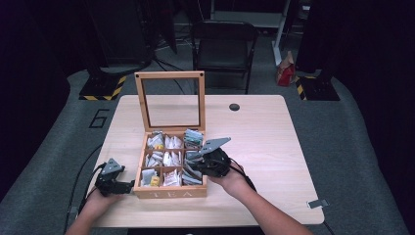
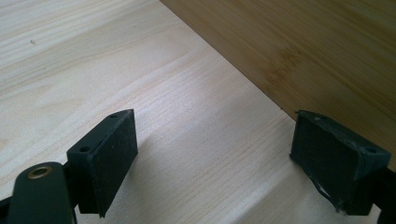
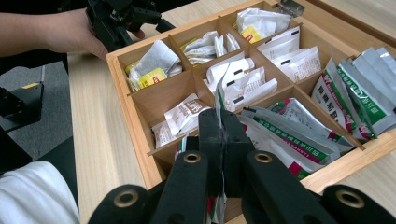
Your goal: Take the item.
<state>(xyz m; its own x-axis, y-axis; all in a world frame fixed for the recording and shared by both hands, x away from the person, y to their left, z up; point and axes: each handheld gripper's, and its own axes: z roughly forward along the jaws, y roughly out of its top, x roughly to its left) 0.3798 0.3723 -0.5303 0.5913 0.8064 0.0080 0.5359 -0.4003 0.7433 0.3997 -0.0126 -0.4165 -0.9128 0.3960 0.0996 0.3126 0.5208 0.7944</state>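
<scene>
My right gripper point(image 3: 220, 140) is clenched on a tea sachet point(image 3: 218, 100), held edge-up over the tea box's point(image 1: 169, 192) front right compartment. My left gripper point(image 2: 215, 161) rests released on the table point(image 2: 93, 60), just beside the box's left wall.

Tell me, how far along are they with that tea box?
The box lid already stands open. The right tongs are shut on one sachet, gripped edge-on above the compartments. The left tongs sit open on the table beside the box wall, holding nothing. The other sachets lie in their compartments, so most of the job seems left.
</scene>
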